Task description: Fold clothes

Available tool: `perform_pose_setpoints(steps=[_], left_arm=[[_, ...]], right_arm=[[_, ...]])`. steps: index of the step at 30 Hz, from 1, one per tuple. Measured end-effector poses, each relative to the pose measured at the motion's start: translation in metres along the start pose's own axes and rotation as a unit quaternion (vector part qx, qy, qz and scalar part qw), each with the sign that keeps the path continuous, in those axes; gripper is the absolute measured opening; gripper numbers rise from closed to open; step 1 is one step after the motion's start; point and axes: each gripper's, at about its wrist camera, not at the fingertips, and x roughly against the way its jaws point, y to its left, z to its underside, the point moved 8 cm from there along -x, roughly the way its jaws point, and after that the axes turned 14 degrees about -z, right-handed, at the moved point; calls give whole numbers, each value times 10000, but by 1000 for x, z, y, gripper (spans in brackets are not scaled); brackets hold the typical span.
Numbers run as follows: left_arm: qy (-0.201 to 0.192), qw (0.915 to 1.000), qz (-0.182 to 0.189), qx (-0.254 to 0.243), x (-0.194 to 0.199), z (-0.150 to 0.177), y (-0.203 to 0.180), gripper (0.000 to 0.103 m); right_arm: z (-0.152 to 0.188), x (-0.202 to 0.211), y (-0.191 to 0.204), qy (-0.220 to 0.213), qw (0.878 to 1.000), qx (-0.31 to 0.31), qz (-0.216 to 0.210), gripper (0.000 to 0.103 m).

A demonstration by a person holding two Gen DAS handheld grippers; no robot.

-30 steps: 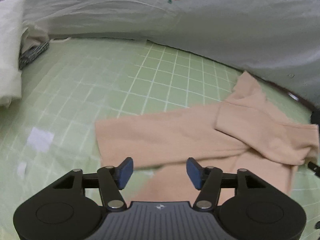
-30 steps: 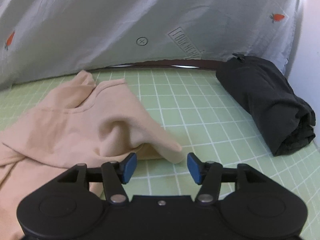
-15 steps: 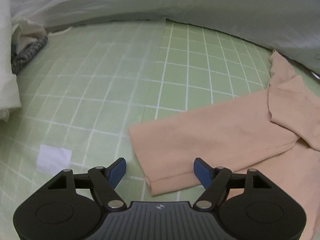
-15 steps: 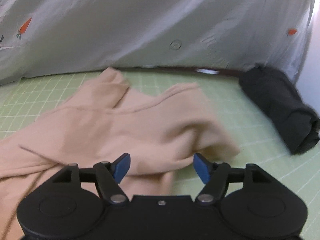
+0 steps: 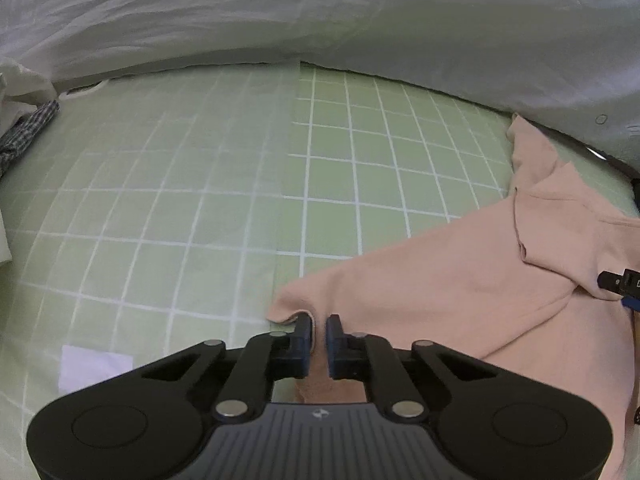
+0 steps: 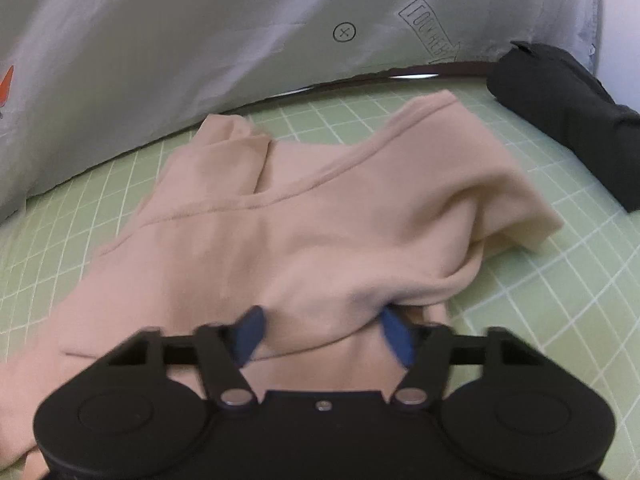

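A peach long-sleeved top [image 5: 460,292] lies crumpled on a green gridded mat [image 5: 200,200]. In the left wrist view my left gripper [image 5: 318,326] is shut on the hem corner of the peach top, with a fold of cloth pinched between its blue pads. In the right wrist view the same peach top [image 6: 304,232] fills the middle, its neckline toward the back. My right gripper [image 6: 324,332] stands open, its blue fingers [image 6: 250,332] straddling a bunched fold of the cloth; the right pad is partly tucked under it.
A grey-white sheet with carrot prints [image 5: 280,12] hangs along the back edge. A folded black garment [image 6: 568,120] lies at the far right. White cloth and a checked fabric [image 5: 24,132] sit at the far left. A white label [image 5: 94,366] marks the mat.
My left gripper closed on the top's hem corner, which was lying between its open fingers before. My right gripper moved forward over the cloth and its fingers now straddle a fold.
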Motion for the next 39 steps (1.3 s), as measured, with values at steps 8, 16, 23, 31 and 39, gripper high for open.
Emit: perform_pose_setpoints(steps=[8,16,23,31,39], left_arm=[[-338,9983,-422,240,16,-8,19,7],[-753,9763,-1950,558,25,-39,112,6],[-534,9579,-2592,1116,28,-53,180,14],[-515,9833,-1356,1096,54,-22,87,65],[-279,9995,-56,-124,64,30,-36,69]], right_arm=[[-21,41,-10,-562,9976,397,8,4],[-69,99,-102,-1448,9806,613,1174,4],[-54,96,-135,-1149,9794,422,1609,5],[-28,93,-156,-859,9750,197,2038,96],[28,81,-77,-478,9934,330,988,103]])
